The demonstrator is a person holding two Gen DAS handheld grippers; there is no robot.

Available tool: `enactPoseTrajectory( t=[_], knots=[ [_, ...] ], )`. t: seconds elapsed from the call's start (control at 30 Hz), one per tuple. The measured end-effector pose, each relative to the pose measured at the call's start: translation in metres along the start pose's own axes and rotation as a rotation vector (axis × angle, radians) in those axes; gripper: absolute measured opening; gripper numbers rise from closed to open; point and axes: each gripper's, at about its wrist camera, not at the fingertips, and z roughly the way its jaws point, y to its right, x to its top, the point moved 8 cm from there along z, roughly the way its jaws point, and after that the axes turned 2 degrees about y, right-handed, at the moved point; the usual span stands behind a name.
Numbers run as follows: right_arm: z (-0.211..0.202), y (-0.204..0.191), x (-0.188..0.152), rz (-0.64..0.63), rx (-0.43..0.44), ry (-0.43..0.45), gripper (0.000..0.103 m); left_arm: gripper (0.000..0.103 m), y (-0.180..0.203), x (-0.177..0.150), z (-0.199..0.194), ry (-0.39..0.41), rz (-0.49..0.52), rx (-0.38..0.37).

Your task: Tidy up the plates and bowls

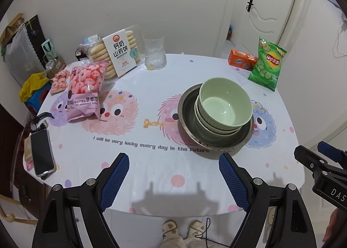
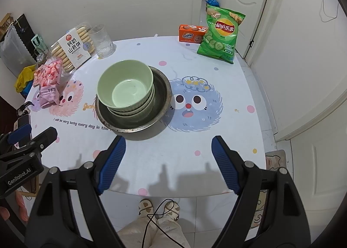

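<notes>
A stack of pale green bowls (image 1: 224, 105) (image 2: 125, 86) sits inside a wide dark metal plate (image 1: 188, 118) (image 2: 162, 94) on the cartoon-printed table. My left gripper (image 1: 173, 159) hovers open over the table's near edge, short of the plate and to its left, nothing between its blue pads. My right gripper (image 2: 168, 141) is open too, just on the near side of the plate and slightly to its right. In each wrist view the other gripper shows at the side edge: the right gripper (image 1: 314, 150) and the left gripper (image 2: 32, 133).
At the back left stand a pink strawberry-ring bag (image 1: 86, 89), a biscuit pack (image 1: 119, 53) and a clear glass (image 1: 155, 53). An orange Ovaltine box (image 2: 192, 33) and green chip bag (image 2: 221, 35) sit back right. A phone (image 1: 41, 152) lies at the left edge. The person's slippered feet (image 2: 158, 206) are below.
</notes>
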Motion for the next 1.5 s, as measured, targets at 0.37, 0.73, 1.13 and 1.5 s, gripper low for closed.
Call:
enactPoseTrajectory(
  t=[0.37,0.73,1.13,1.5],
  knots=[
    [0.0,-0.002,-0.001,0.001,-0.001,0.001,0.082,0.087,-0.002,0.0,0.0,-0.003,-0.003,-0.001],
    [0.0,-0.002,0.0,0.001,-0.001,0.002,0.082,0.087,-0.003,0.001,0.0,-0.001,-0.003,-0.001],
    [0.0,-0.004,0.003,-0.001,0.0,0.001,0.082,0.087,-0.004,0.01,-0.004,0.02,-0.068,-0.02],
    [0.001,-0.006,0.005,-0.009,0.004,-0.001,0.082,0.102,-0.002,0.014,-0.007,0.046,-0.095,-0.042]
  ],
)
